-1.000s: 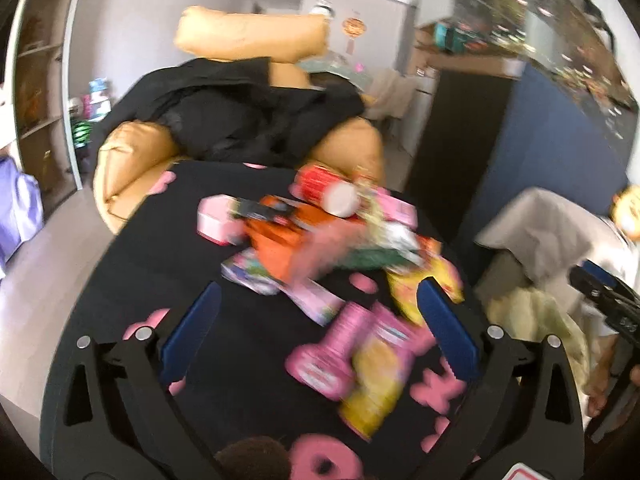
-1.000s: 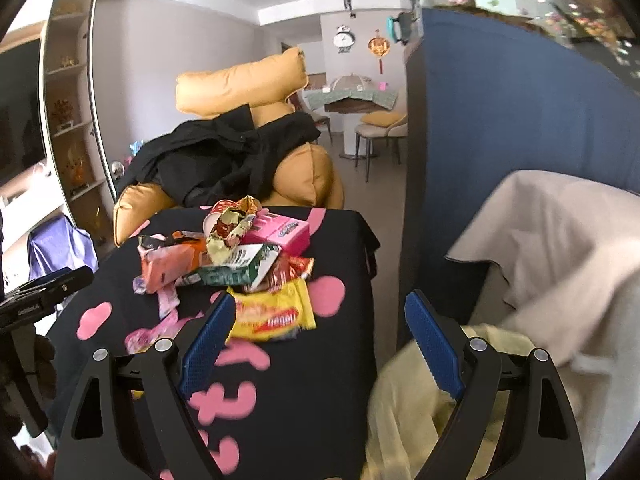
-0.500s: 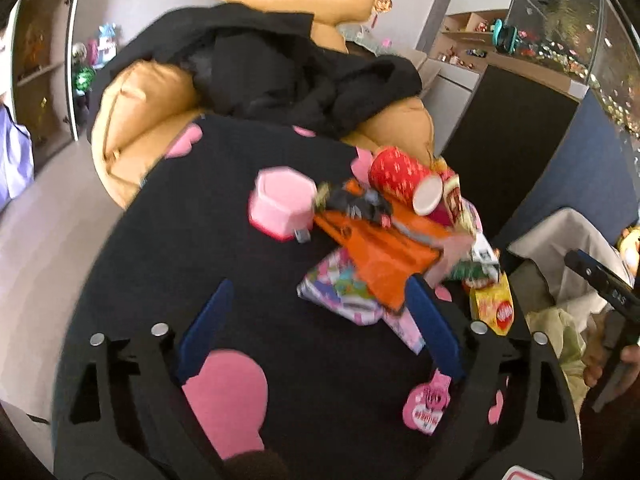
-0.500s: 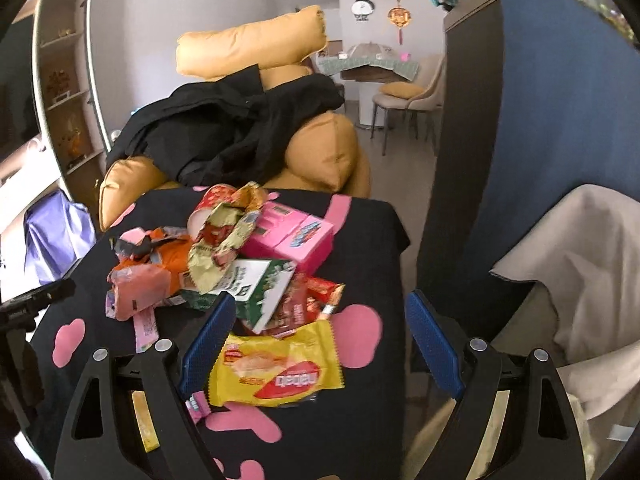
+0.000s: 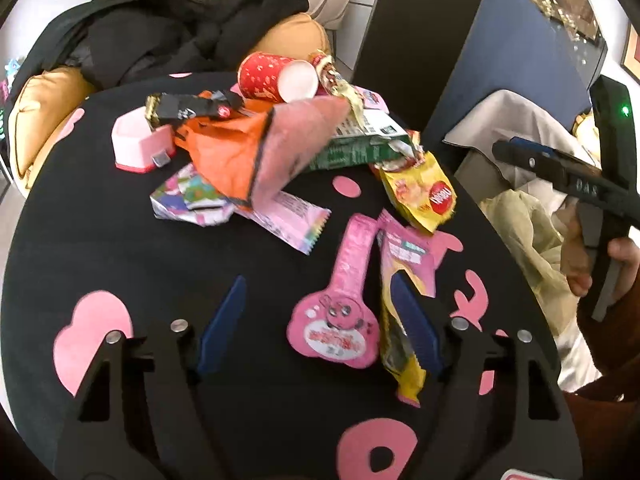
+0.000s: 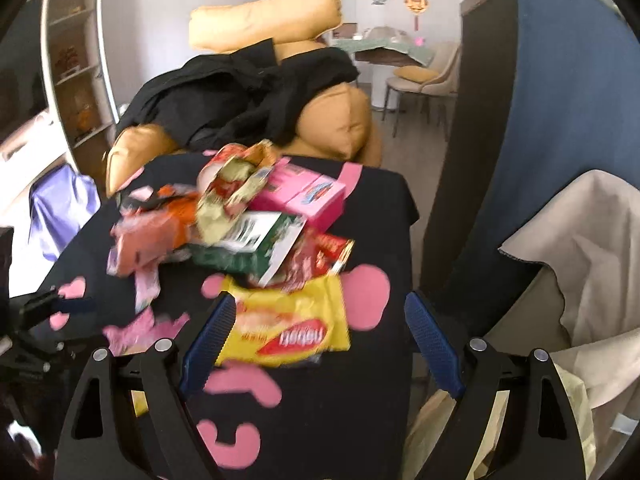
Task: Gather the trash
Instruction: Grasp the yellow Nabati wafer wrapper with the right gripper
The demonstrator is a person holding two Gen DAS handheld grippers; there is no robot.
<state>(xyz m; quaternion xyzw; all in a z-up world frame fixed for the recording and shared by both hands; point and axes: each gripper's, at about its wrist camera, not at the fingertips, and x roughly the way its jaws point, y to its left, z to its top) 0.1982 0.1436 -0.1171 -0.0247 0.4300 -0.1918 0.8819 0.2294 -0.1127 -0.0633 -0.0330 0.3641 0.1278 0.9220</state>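
Snack trash lies heaped on a black table [image 5: 100,240] with pink shapes: a red paper cup [image 5: 276,80], an orange bag [image 5: 232,152], a green box [image 5: 360,144] and a yellow wrapper [image 5: 420,192]. My left gripper [image 5: 317,280] hangs low over the near wrappers with its jaws closing. A pink keyhole-shaped wrapper [image 5: 334,320] lies between them, untouched by the pads. A pink-and-yellow packet [image 5: 404,248] lies under the right finger. My right gripper [image 6: 320,300] stands open above the yellow wrapper [image 6: 292,328], which lies flat between its fingers.
A beige bin with a pale yellow liner [image 5: 528,232] stands by the table's right side, below a hand [image 5: 624,252] holding the right gripper. An orange sofa [image 6: 340,120] under black clothes [image 6: 240,100] is behind the table. A blue partition [image 6: 540,120] rises at right.
The left gripper dropped and tilted down onto the near pink wrappers, and its jaws narrowed. The right gripper swung from the bin side to over the table's yellow wrapper.
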